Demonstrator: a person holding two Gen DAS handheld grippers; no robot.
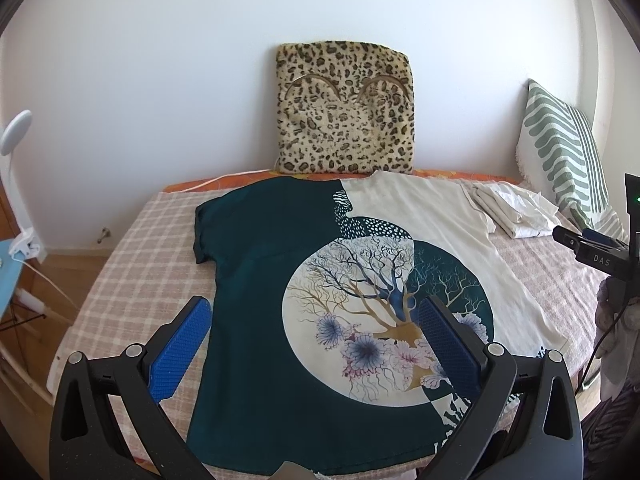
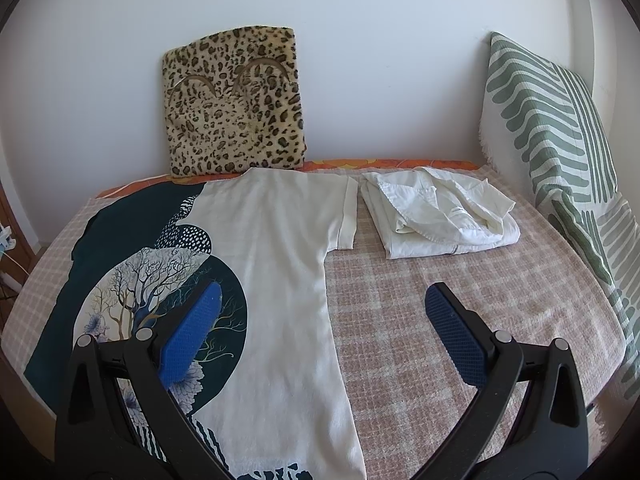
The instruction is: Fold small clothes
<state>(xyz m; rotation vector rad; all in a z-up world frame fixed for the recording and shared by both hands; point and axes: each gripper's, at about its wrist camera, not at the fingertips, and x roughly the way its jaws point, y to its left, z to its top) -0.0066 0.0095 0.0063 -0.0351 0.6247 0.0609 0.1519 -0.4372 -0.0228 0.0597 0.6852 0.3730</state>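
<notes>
A t-shirt (image 1: 256, 264), half dark teal and half cream with a round tree-and-flower print, lies spread flat on the checked bedspread (image 1: 152, 256). It also shows in the right wrist view (image 2: 276, 264). My left gripper (image 1: 314, 322) is open and empty, hovering over the shirt's lower half. My right gripper (image 2: 322, 312) is open and empty above the shirt's cream right edge. A folded white garment (image 2: 436, 216) lies beyond, to the right of the cream sleeve (image 2: 344, 216); it also shows in the left wrist view (image 1: 516, 210).
A leopard-print cushion (image 1: 344, 108) leans on the wall behind the shirt. A green-striped pillow (image 2: 560, 140) stands at the right. The bed's left edge drops to a wooden floor with a white clip lamp (image 1: 16, 184). The right gripper's body (image 1: 600, 248) shows at right.
</notes>
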